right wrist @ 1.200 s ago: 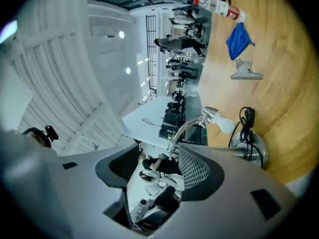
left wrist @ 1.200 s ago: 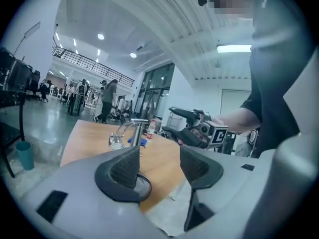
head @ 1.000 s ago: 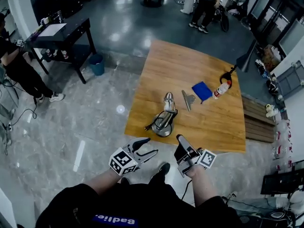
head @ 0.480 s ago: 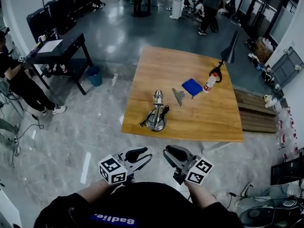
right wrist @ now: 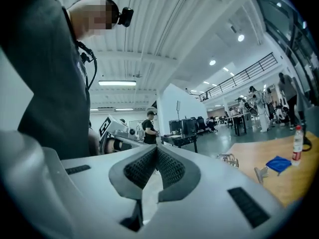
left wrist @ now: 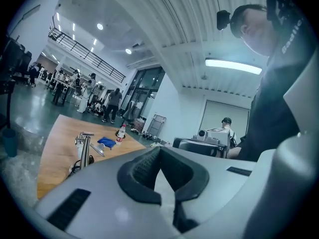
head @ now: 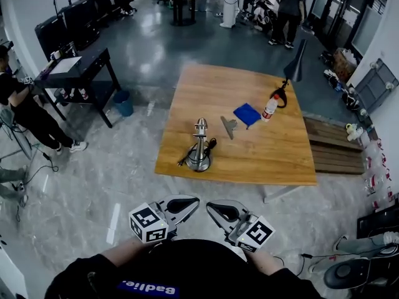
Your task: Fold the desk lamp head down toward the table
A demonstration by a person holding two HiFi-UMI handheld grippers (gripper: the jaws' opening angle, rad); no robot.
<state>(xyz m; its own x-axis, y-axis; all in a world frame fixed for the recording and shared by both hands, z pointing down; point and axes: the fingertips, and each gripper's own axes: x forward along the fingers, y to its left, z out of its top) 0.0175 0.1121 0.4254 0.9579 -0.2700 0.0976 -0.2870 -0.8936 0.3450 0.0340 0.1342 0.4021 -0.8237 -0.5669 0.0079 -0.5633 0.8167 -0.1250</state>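
wooden table (head: 268,148) carries the upright desk lamp (head: 199,147), untouched; left gripper (head: 187,203) and right gripper (head: 215,208), clenched empty, hang well short and likely must approach, opening.

Silver desk lamp (head: 199,147), blue pad (head: 247,113), tan wooden table (head: 268,157)

"Badlie." on person's blk shirt (head: 147,287)

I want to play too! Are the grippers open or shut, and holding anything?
Left gripper: shut, holding nothing.
Right gripper: shut, holding nothing.
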